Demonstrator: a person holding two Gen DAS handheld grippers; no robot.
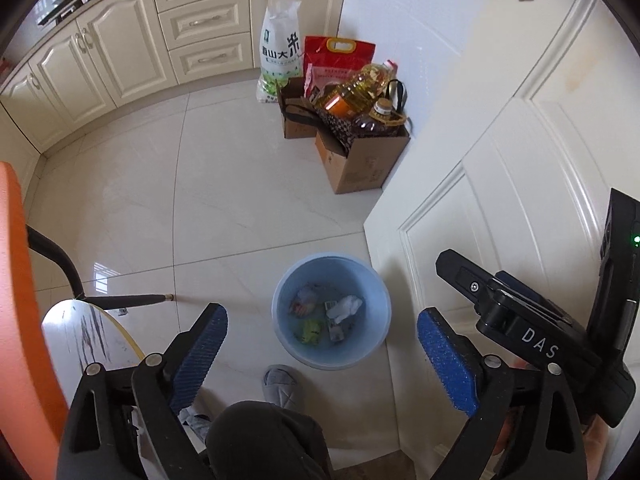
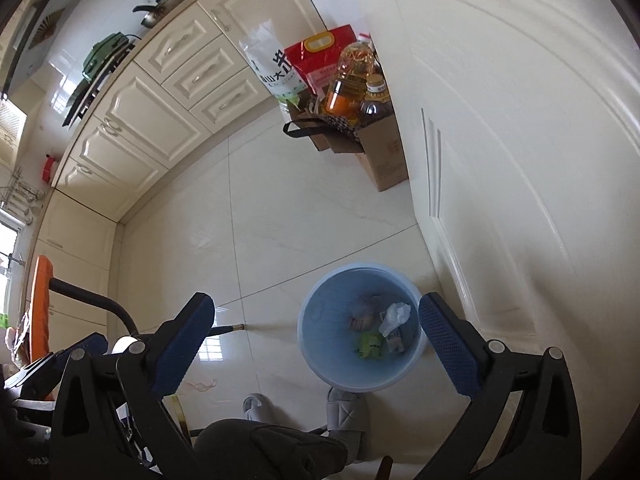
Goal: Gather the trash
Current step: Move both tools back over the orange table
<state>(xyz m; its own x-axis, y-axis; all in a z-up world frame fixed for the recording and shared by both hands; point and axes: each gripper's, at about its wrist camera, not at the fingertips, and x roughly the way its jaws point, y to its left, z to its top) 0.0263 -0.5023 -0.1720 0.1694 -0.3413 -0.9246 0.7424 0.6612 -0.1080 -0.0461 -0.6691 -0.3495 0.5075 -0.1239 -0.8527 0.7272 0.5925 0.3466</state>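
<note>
Pale blue bin (image 1: 362, 344) holds white (image 1: 344, 307) and lime-green wrappers (image 1: 310, 330). Cream cabinets (image 1: 120, 40), glossy off-white floor tiles (image 1: 240, 200). Red rice bag (image 1: 340, 58), amber oil bottle (image 1: 360, 88), brown carton (image 1: 360, 160). Orange chair back (image 1: 20, 300). Grey slippers (image 2: 348, 412).

The left black two-finger gripper with blue ribbed pads (image 1: 322, 354) points downward, jaws spread wide and empty; the right black, blue-padded gripper (image 2: 316, 346) likewise gapes, holding nothing.

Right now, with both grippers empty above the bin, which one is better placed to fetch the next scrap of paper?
Probably left. The left gripper hangs open beside the white table, where a crumpled paper lies just below its finger. The right gripper sits further over, by the door.
</note>
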